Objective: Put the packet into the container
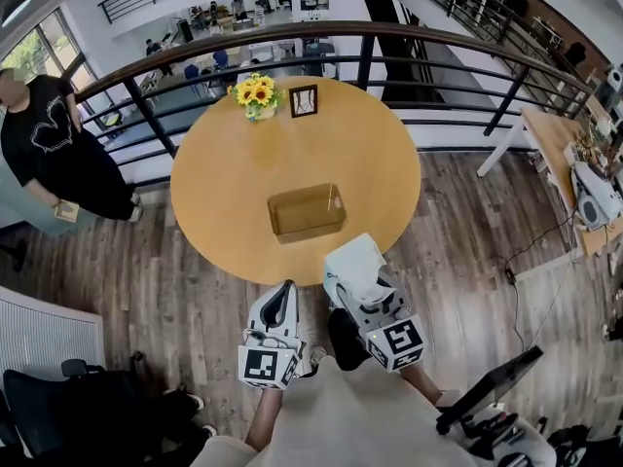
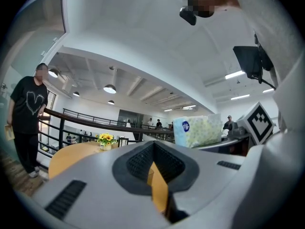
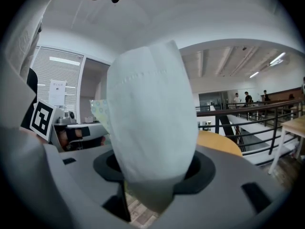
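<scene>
A soft white tissue packet [image 1: 354,264] stands upright between the jaws of my right gripper [image 1: 358,286], which is shut on it just off the near edge of the round wooden table [image 1: 234,163]. In the right gripper view the packet [image 3: 152,123] fills the middle and rises out of my right gripper [image 3: 151,194]. The amber see-through container [image 1: 274,218] sits with nothing inside on the near part of the table, a little ahead and to the left of the packet. My left gripper [image 1: 284,292] hangs beside the right one with nothing in it, its jaws closed to a thin slit. The left gripper view also catches the packet [image 2: 198,130].
A pot of sunflowers [image 1: 255,93] and a small photo frame [image 1: 304,100] stand at the table's far edge. A black railing [image 1: 438,42] curves behind the table. A person in black [image 1: 49,144] stands at the left. A desk with gear [image 1: 574,163] is at the right.
</scene>
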Demonstrator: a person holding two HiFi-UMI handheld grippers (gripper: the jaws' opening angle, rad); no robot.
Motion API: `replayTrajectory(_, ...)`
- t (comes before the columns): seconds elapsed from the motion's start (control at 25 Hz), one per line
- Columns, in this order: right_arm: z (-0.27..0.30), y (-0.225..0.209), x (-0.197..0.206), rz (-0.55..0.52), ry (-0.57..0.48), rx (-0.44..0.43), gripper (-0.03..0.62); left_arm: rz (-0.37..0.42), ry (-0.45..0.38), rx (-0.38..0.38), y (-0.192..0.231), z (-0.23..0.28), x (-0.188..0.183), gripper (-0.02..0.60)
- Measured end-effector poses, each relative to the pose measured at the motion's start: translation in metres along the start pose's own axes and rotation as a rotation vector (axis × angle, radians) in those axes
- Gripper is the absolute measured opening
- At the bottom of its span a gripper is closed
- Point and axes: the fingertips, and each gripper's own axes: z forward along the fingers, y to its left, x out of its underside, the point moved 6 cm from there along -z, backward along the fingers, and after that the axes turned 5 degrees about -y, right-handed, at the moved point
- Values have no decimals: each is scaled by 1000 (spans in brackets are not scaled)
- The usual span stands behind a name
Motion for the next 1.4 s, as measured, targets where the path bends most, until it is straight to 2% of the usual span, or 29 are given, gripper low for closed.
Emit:
replayTrajectory(0.36, 69, -42, -3, 8, 15, -57, 252, 42, 36, -42, 36, 68, 1, 5)
replayTrajectory(0.72, 127, -93, -34, -12, -24, -107, 252, 83, 17, -99, 63, 135, -16, 5)
replayTrajectory(1.0, 149, -115, -33, 1, -13, -138, 252, 89, 30, -157, 70, 150, -8, 5)
replayTrajectory(1.4, 181, -97, -40, -9, 21, -135, 252, 62, 43, -186, 114, 145, -13, 5)
